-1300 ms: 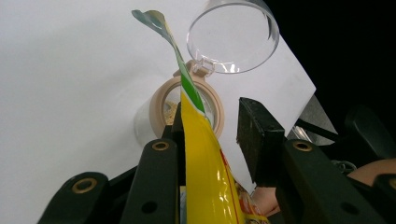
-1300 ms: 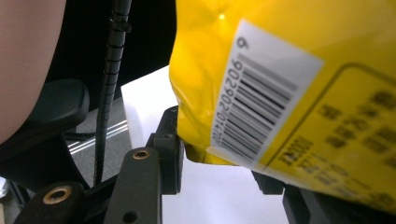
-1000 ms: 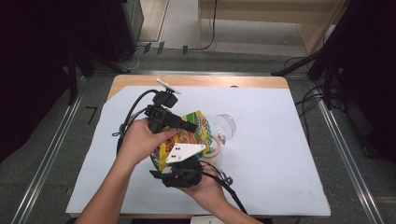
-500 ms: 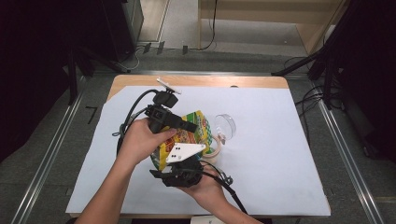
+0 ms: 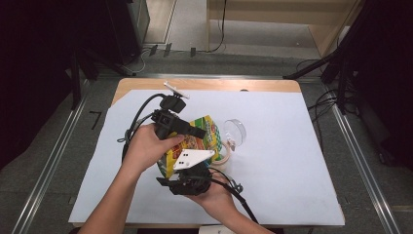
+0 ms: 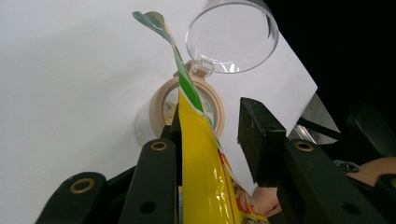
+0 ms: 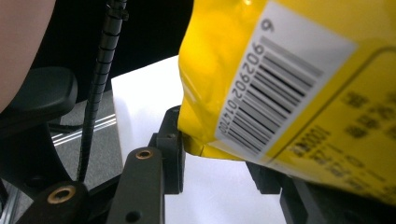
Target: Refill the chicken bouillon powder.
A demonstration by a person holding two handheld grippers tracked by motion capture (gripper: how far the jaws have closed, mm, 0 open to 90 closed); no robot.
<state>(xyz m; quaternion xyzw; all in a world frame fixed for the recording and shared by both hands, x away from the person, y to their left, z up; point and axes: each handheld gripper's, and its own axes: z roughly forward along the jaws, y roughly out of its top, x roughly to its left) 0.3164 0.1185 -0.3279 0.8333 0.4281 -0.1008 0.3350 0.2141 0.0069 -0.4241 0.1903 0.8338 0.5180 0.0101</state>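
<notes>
I hold the yellow snack bag (image 5: pixel 195 141) tilted over the open jar (image 6: pixel 189 109) on the counter (image 5: pixel 292 161): the left gripper (image 6: pixel 210 135) has one of its fingers (image 6: pixel 175 135) against the bag's edge and the other standing clear of it, so the bag could slip or swing and spill beside the rim. The right gripper (image 7: pixel 217 163) has the bag's lower corner between its fingers, though I cannot tell if both press it. The left gripper view shows the torn mouth lined up with the jar and its hinged clear lid (image 6: pixel 232 35); the right gripper view shows the barcode.
</notes>
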